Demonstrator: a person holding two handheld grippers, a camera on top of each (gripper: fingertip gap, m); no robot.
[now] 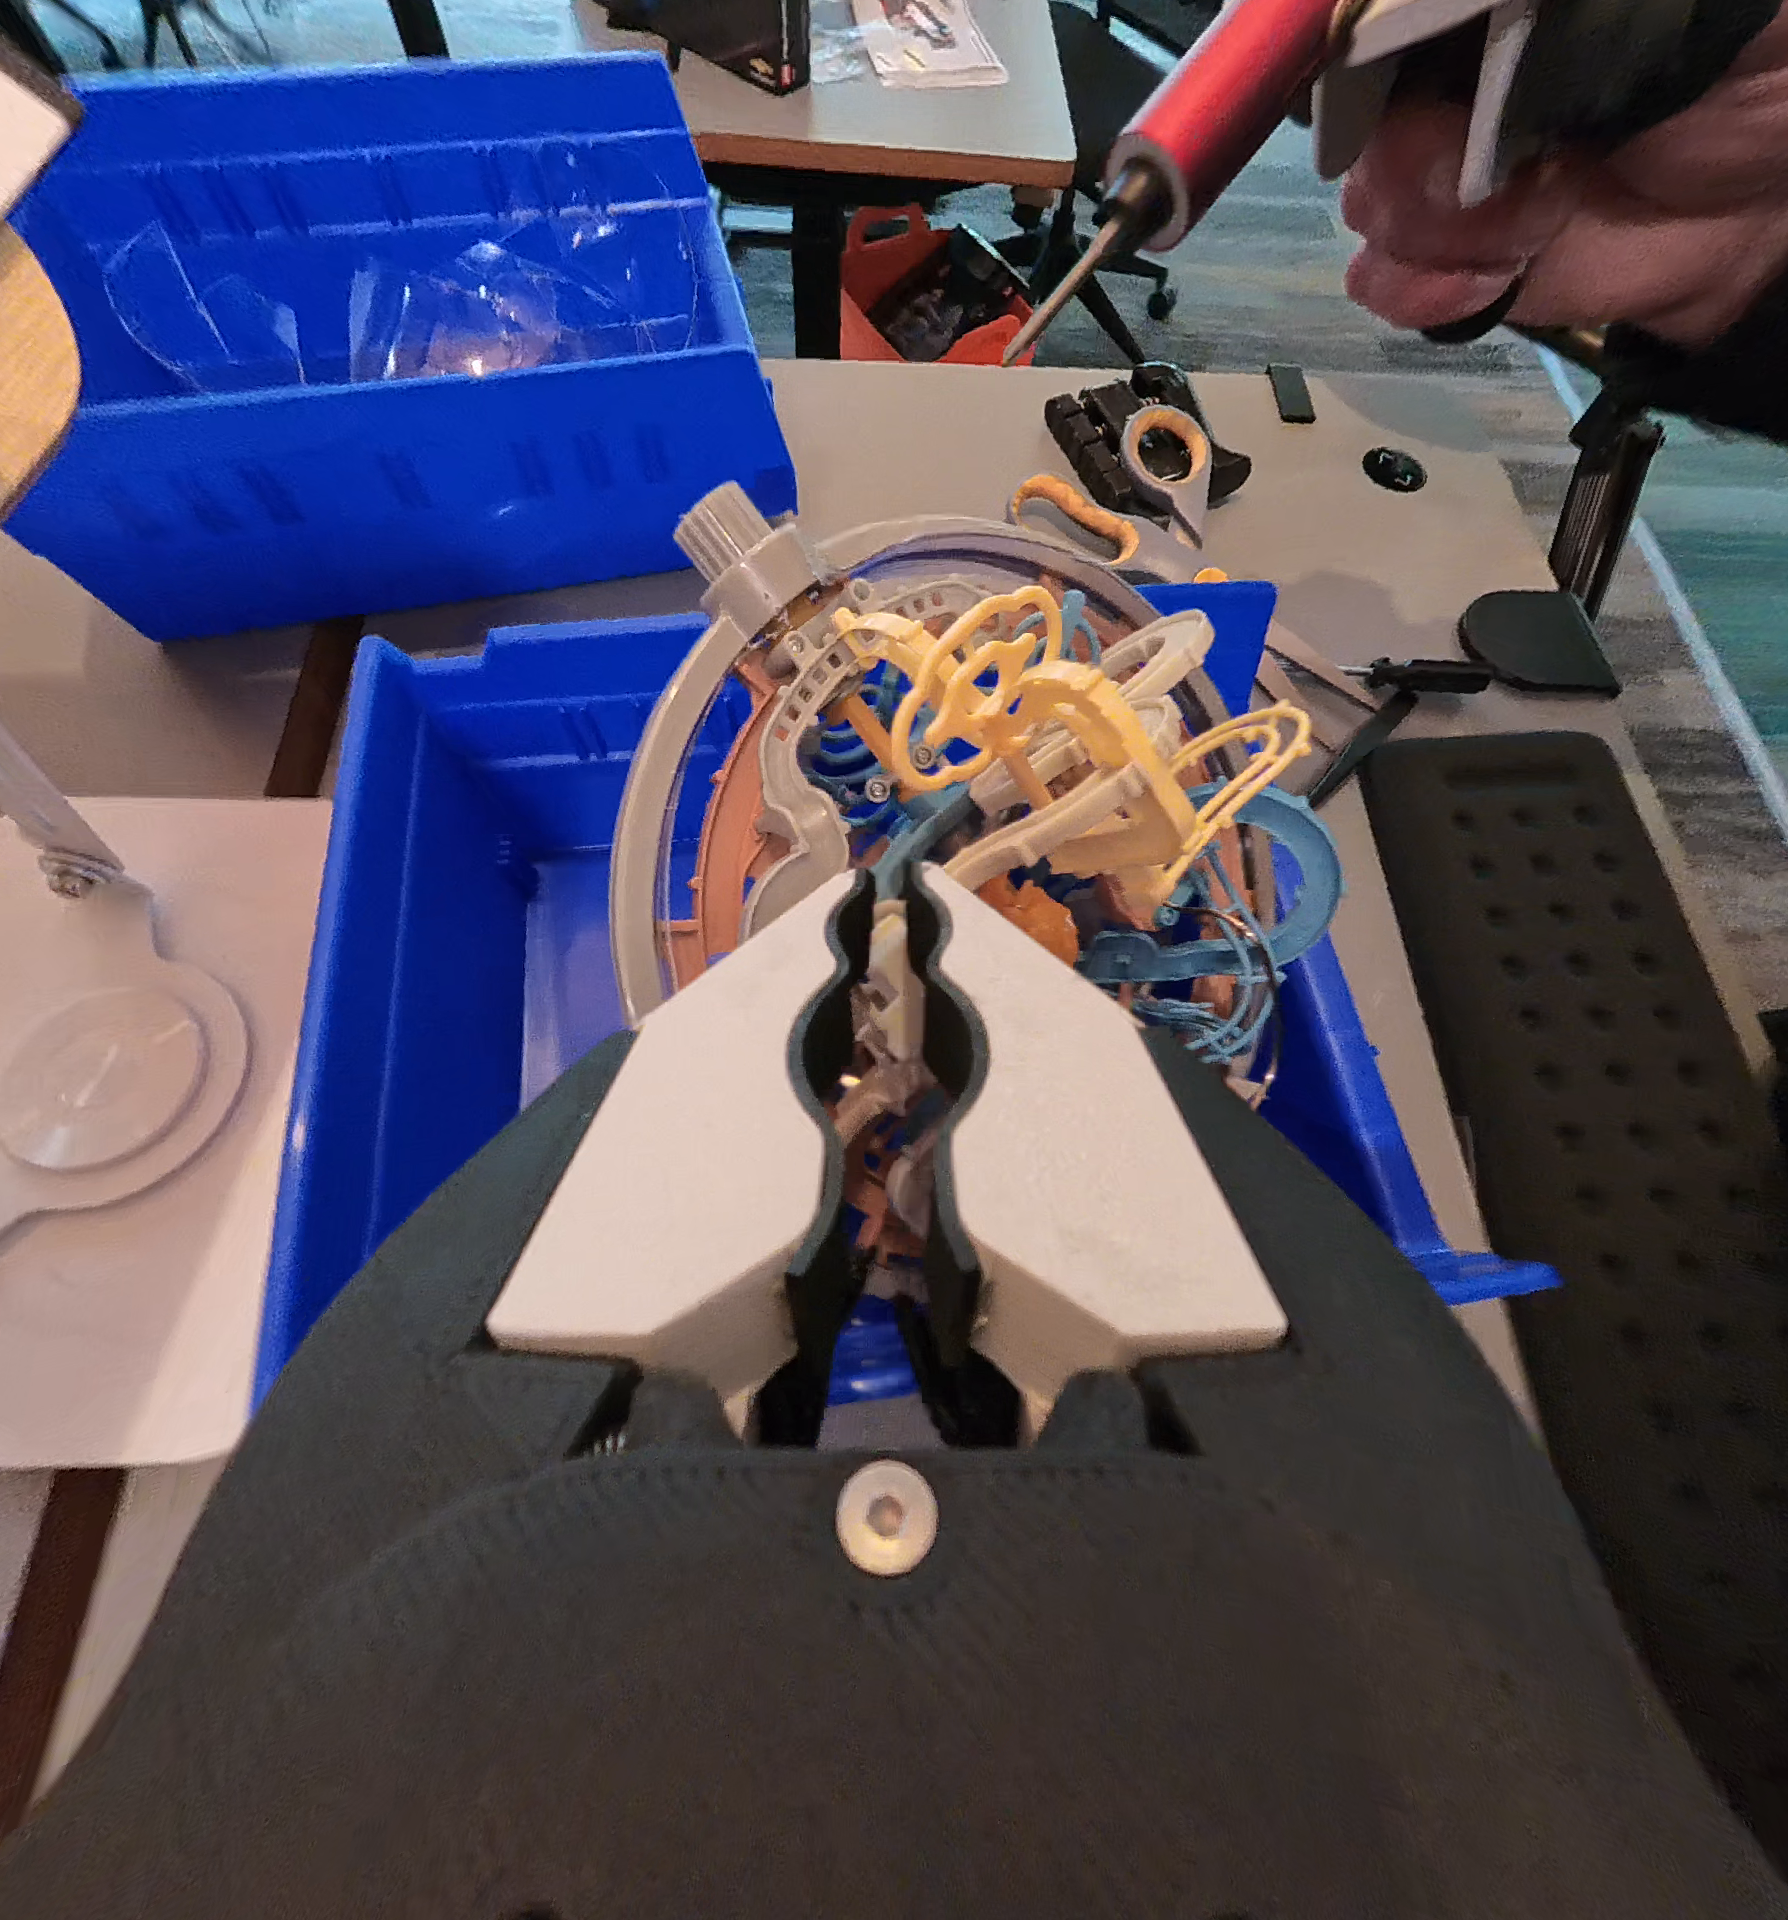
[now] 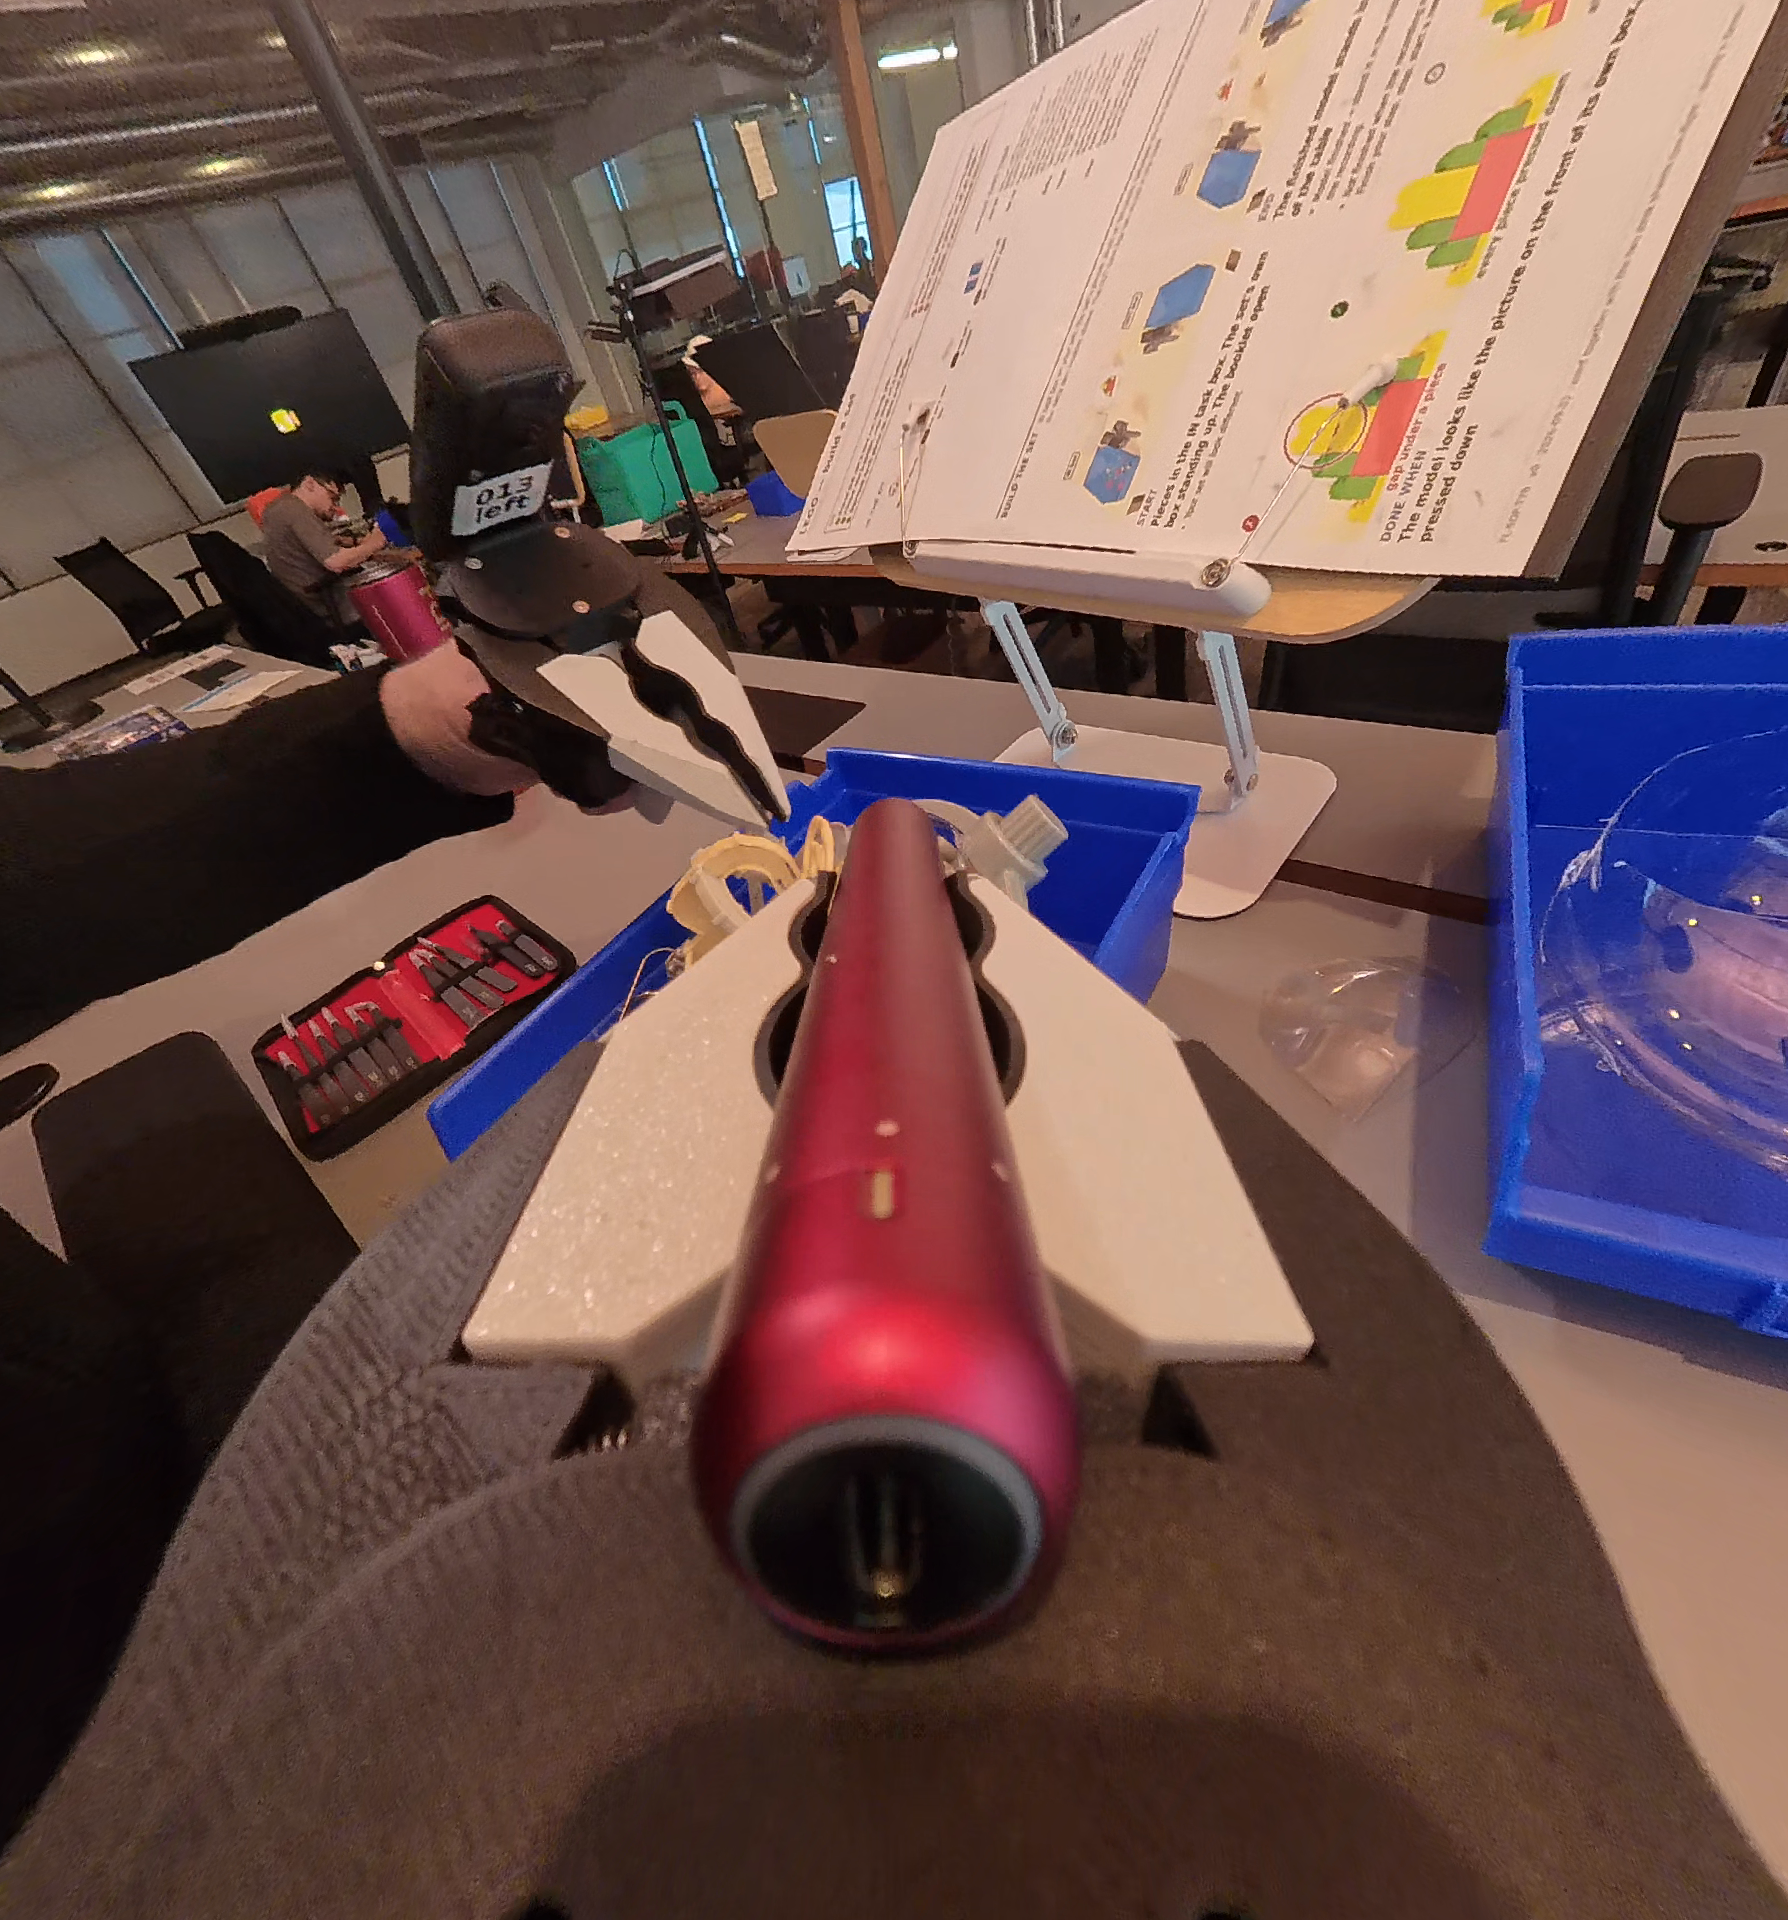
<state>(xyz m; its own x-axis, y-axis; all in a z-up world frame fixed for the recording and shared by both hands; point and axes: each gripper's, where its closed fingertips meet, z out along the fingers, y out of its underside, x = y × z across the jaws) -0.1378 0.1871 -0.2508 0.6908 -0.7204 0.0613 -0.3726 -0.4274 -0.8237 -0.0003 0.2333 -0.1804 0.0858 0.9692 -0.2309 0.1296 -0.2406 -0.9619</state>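
A round maze model (image 1: 973, 748) of cream, yellow, blue and orange tracks inside a grey ring stands tilted in a small blue bin (image 1: 422, 935). My left gripper (image 1: 895, 883) is shut on a thin blue-grey track strip at the model's near side. In the right wrist view its tips (image 2: 765, 805) meet at the top of the model (image 2: 724, 883). My right gripper (image 2: 895, 894) is shut on a red electric screwdriver (image 2: 890, 1143). It holds the screwdriver (image 1: 1222, 114) above and beyond the model, with the bit (image 1: 1066, 291) pointing down at it.
A large blue bin (image 1: 402, 468) holds clear domes (image 1: 474, 301). A document stand (image 2: 1233, 312) stands behind on its white base (image 1: 90, 1039). A red bit case (image 2: 412, 1008), a clear dome (image 2: 1357, 1018), a black mat (image 1: 1596, 1039) and small tools (image 1: 1129, 436) lie on the table. The grippers' ends are close to 15 cm from one another.
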